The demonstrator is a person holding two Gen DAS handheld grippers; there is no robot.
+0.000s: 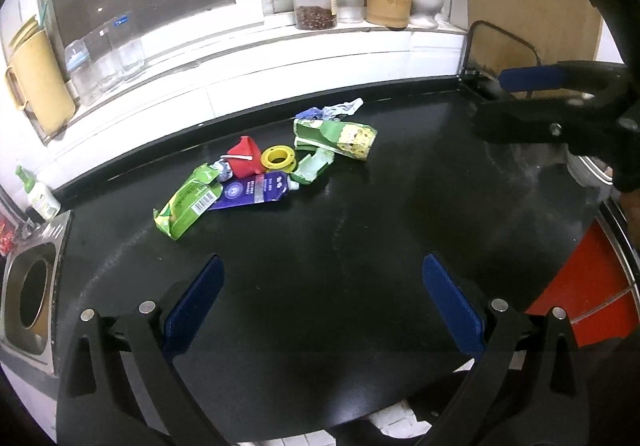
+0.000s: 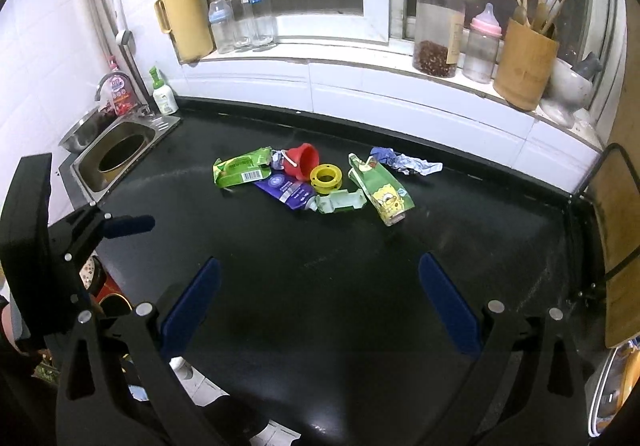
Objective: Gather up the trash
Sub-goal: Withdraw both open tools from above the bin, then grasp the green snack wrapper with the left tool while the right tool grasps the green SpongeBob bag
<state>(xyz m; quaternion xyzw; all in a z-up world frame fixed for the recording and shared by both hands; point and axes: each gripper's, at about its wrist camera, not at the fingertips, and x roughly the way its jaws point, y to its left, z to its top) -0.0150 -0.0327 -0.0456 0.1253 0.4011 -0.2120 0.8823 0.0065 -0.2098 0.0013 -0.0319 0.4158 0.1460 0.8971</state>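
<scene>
A pile of trash lies mid-counter: a green wrapper [image 1: 188,200] [image 2: 240,168], a purple pouch [image 1: 256,190] [image 2: 286,188], a red cup [image 1: 244,156] [image 2: 302,162], a yellow ring [image 1: 278,158] [image 2: 326,177], a pale green carton piece [image 1: 314,166] [image 2: 340,202], a green cartoon carton [image 1: 340,134] [image 2: 384,192] and crumpled blue-white paper [image 1: 336,110] [image 2: 404,162]. My left gripper [image 1: 322,296] is open and empty, well short of the pile. My right gripper [image 2: 320,296] is open and empty, also short of it. Each gripper shows in the other's view, the right [image 1: 560,106] and the left [image 2: 100,230].
The black counter [image 1: 360,246] runs to a steel sink [image 2: 116,154] at the left. The windowsill holds a jar [image 2: 438,30], baby bottles [image 2: 482,42], a bamboo utensil holder [image 2: 524,66] and a yellow jug [image 2: 186,18]. A cutting board [image 2: 620,238] stands in a rack at right.
</scene>
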